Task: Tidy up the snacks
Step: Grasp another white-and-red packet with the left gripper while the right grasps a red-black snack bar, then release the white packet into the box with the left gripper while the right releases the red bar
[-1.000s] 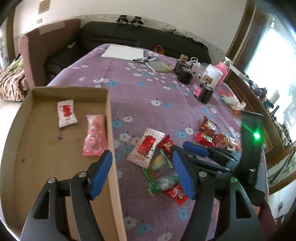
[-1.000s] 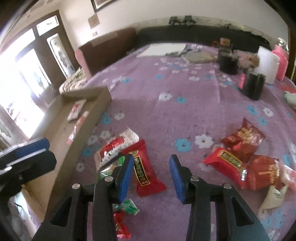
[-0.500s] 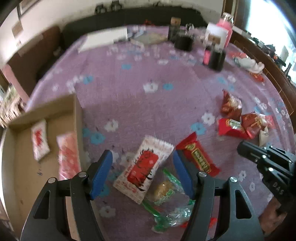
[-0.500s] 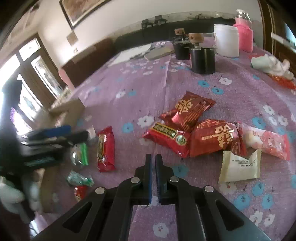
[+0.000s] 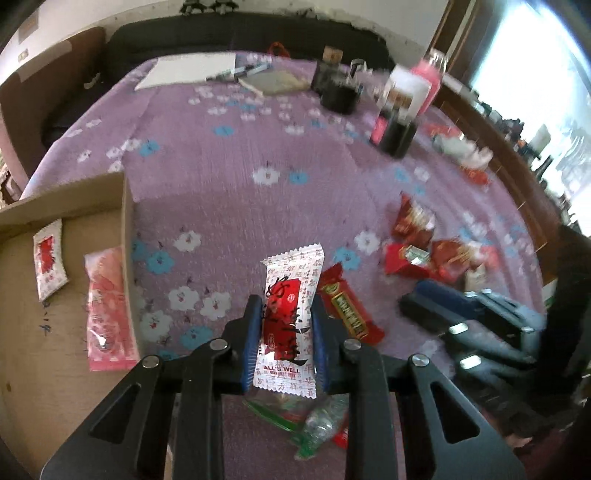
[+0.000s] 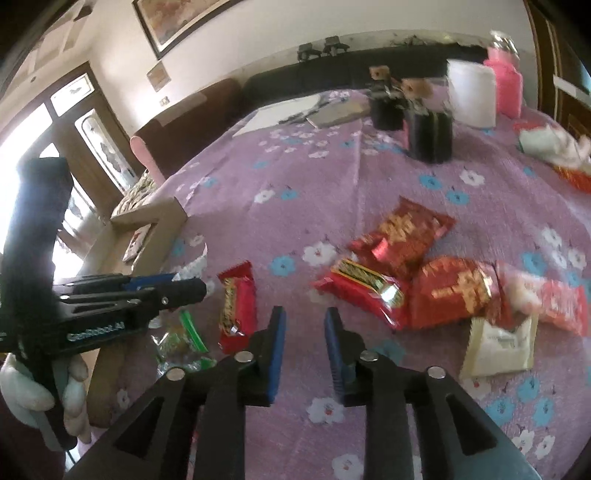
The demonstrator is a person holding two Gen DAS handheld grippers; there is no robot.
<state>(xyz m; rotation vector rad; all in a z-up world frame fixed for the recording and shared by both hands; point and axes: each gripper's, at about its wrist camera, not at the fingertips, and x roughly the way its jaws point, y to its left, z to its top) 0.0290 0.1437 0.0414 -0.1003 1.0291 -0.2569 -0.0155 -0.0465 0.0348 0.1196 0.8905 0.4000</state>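
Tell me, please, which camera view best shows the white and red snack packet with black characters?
The left wrist view: the white and red packet fills the centre, clamped between the left gripper fingers, print readable. The right wrist view shows only a white edge beyond that gripper.

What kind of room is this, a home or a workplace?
Most likely a home living room: a dark sofa stands behind the table with the flowered purple cloth, and a framed picture hangs on the wall.
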